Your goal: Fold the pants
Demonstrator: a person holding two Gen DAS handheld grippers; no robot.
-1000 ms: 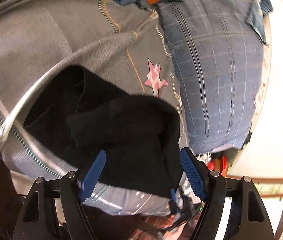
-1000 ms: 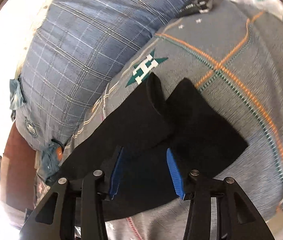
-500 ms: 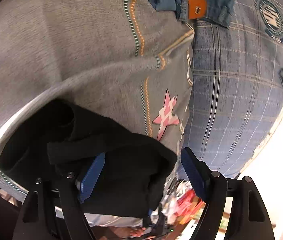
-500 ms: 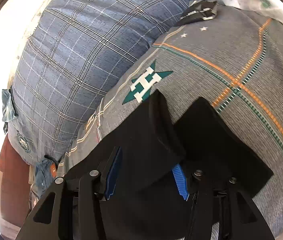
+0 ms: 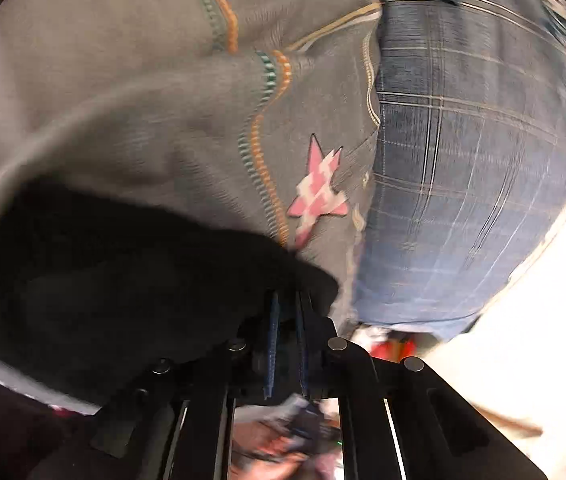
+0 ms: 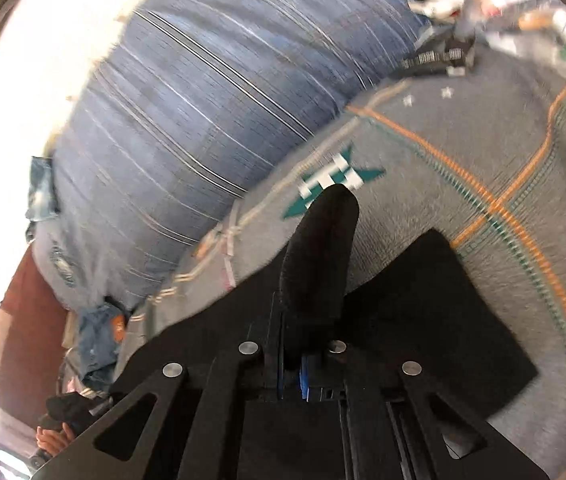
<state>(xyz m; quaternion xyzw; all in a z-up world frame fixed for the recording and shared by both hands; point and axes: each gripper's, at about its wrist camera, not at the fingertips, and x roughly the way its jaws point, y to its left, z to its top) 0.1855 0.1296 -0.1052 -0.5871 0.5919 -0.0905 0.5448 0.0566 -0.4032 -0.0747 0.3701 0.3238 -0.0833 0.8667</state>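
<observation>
- Here, the left gripper (image 5: 286, 320) is clenched on the black pants (image 5: 123, 292), which fill the lower left of its frame.
- The right gripper (image 6: 291, 344) pinches a raised fold of pants (image 6: 319, 264) at centre, over the grey blanket (image 6: 443, 152).

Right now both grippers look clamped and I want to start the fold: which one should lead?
Probably right. The right gripper pinches a raised ridge of the black pants; the left gripper grips only their edge.
</observation>
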